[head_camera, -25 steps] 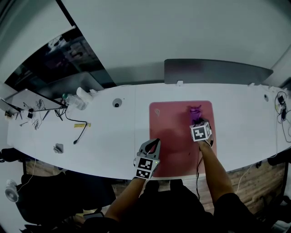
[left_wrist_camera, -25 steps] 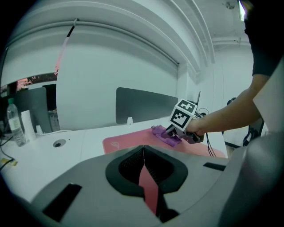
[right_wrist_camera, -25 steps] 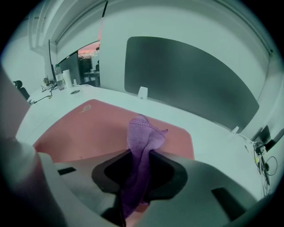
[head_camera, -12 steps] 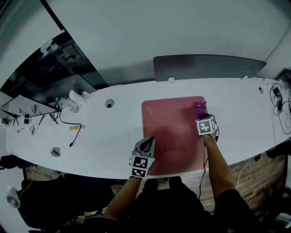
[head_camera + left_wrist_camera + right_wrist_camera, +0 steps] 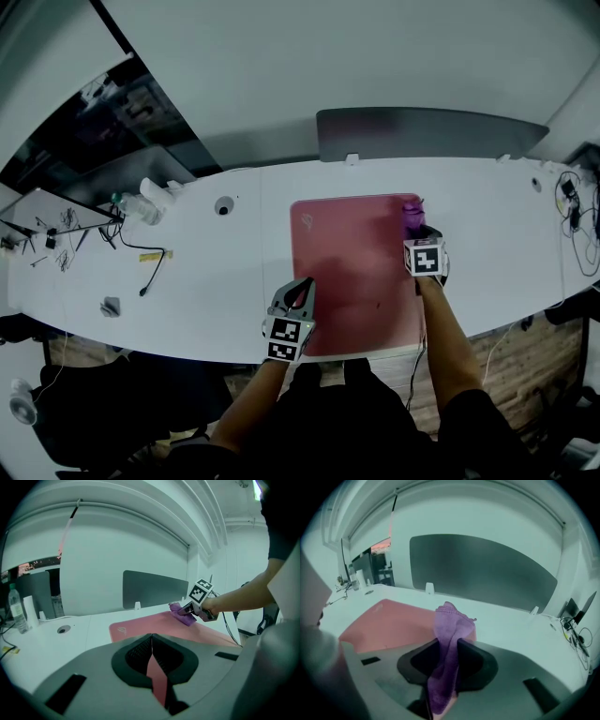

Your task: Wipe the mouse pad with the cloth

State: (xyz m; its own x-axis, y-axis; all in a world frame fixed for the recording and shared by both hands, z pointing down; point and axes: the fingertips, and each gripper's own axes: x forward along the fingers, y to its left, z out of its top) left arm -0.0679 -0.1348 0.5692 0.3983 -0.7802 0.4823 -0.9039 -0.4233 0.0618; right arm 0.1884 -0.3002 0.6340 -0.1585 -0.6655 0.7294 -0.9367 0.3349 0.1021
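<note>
At the upper right corner of the pink mouse pad (image 5: 352, 267), mid-frame in the head view, the right gripper (image 5: 416, 225) clamps the purple cloth (image 5: 412, 212) between its jaws, while the left gripper (image 5: 301, 293), jaws pressed together and empty, is at the pad's lower left edge.

The long white table (image 5: 216, 291) carries a red mouse pad (image 5: 352, 272) near its middle; a bottle (image 5: 141, 208) and a black cable (image 5: 155, 274) are toward its left end.
</note>
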